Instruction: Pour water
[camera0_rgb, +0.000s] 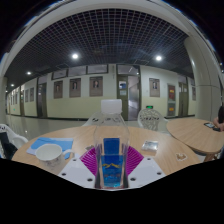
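A clear plastic water bottle (111, 130) with a white cap and a blue label stands upright between my fingers. My gripper (112, 162) is shut on the bottle: both magenta pads (90, 160) press against its sides at label height. The bottle looks lifted slightly above the round wooden table (165, 152). A white cup (48, 153) sits on the table to the left of my fingers, on a blue sheet (55, 144). Its inside is not visible.
A small clear packet (150, 146) lies on the table right of the bottle. A second round table (197, 134) stands to the right, with a person's arm at its far side. A white chair (10, 137) is at the left. Beyond is an open hall with doors.
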